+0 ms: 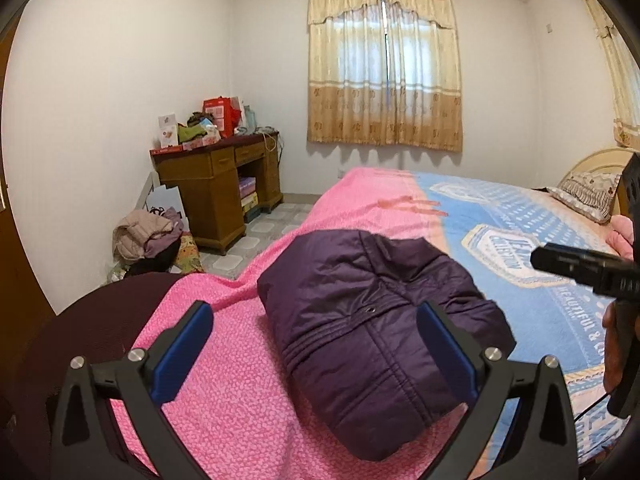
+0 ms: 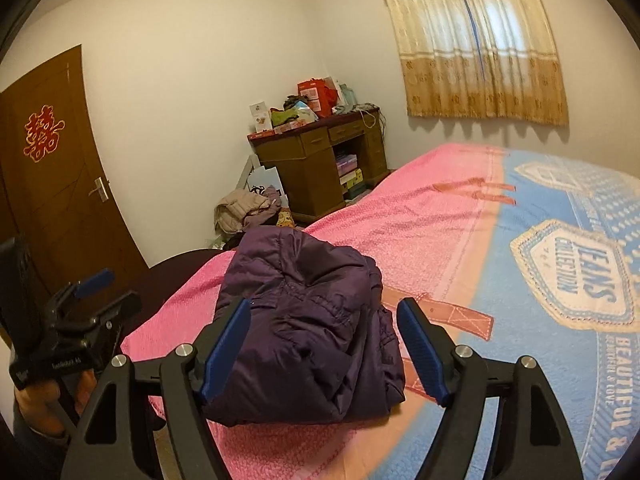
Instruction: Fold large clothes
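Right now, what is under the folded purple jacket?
The purple jacket lies on the pink bedspread, near the bed's edge. Whatever sits directly beneath the bundle is covered, so anything trapped there cannot be seen.

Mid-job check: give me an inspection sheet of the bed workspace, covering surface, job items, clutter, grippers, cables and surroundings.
Surface: bed with pink and blue patterned bedspread, slightly rumpled.
Job's things: dark purple quilted jacket, folded into a compact bundle near the bed's edge.
Clutter: heap of beige and mauve clothes on the floor; boxes and bags atop the brown wooden desk.
Grippers: left gripper open, empty; right gripper open, empty, both above the jacket.
Cables: thin black cable by the right hand.
Surroundings: beige curtained window, brown door.
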`<state>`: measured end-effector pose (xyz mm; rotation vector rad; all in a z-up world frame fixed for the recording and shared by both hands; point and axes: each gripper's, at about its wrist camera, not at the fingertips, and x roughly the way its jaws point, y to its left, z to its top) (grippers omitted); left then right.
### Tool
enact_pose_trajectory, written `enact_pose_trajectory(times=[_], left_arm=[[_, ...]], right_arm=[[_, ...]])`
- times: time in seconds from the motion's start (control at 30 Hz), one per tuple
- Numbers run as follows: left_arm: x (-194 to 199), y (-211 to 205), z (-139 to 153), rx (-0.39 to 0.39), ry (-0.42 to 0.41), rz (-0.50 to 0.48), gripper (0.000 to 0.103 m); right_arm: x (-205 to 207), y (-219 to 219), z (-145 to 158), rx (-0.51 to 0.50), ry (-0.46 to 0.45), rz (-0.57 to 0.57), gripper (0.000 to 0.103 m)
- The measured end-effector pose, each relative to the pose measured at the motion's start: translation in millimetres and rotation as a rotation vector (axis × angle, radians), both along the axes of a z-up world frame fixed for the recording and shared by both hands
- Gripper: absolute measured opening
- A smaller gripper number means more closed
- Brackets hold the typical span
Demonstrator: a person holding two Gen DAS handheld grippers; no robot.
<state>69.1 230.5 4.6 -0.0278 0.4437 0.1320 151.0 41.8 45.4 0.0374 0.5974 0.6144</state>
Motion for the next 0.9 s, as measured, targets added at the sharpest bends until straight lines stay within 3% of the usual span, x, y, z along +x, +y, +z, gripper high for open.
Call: enact_pose_trajectory(times=[0.9], left_arm=[[-7.0, -8.5, 2.9, 0.002, -0.018, -0.013, 0.103]], right_arm=[[-3.5, -5.5, -4.2, 0.025, 0.014, -0.002, 0.076]])
